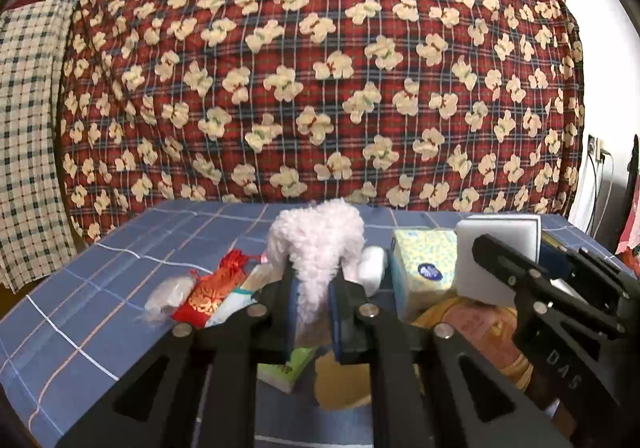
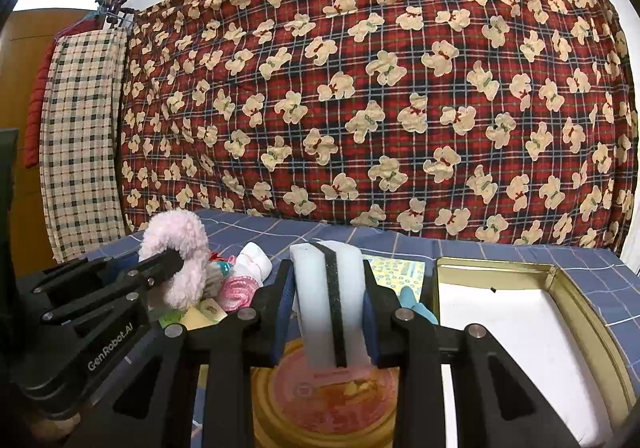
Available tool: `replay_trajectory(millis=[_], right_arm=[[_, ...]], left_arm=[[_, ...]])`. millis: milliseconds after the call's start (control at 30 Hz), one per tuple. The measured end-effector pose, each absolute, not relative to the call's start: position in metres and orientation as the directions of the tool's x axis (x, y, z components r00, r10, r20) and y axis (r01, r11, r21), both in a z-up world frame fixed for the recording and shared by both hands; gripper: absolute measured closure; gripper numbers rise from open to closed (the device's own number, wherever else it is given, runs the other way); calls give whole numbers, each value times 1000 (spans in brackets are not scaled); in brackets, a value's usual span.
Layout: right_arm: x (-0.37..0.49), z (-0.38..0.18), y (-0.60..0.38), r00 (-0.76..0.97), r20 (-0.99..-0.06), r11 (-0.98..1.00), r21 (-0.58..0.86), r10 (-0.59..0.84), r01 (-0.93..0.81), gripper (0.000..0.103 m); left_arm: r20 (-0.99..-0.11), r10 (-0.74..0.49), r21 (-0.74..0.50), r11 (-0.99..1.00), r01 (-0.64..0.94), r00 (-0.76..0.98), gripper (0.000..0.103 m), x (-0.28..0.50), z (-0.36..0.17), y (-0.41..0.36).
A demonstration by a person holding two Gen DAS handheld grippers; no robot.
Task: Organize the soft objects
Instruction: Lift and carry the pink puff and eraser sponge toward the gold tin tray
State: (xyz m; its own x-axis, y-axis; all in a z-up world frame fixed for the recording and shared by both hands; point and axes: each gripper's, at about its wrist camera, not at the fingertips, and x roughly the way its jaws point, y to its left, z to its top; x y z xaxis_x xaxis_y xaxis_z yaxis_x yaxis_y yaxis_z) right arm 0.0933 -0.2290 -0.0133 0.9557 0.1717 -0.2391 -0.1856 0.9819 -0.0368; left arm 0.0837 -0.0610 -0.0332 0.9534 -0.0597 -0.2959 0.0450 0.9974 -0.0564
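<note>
Left wrist, pink fluffy toy (image 1: 316, 244) clamped

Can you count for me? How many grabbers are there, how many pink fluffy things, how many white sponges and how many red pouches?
Grabbers, left gripper and right gripper: 2
pink fluffy thing: 1
white sponge: 1
red pouch: 1
Total: 5

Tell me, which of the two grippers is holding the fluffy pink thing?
The left gripper: its jaws pinch the pink fluff. The right gripper clamps a white sponge instead.
</note>
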Motion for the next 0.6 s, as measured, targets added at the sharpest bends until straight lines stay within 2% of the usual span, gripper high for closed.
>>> replay_trajectory(millis=[267, 600], right_arm=[[92, -13, -233, 961, -229, 985, -33, 157, -169, 70], [90, -12, -241, 971, -214, 993, -36, 105, -116, 70]], left_arm=[[-256, -45, -129, 992, 12, 966, 92, 79, -31, -45], [-242, -68, -82, 995, 50, 968, 92, 75, -31, -68]])
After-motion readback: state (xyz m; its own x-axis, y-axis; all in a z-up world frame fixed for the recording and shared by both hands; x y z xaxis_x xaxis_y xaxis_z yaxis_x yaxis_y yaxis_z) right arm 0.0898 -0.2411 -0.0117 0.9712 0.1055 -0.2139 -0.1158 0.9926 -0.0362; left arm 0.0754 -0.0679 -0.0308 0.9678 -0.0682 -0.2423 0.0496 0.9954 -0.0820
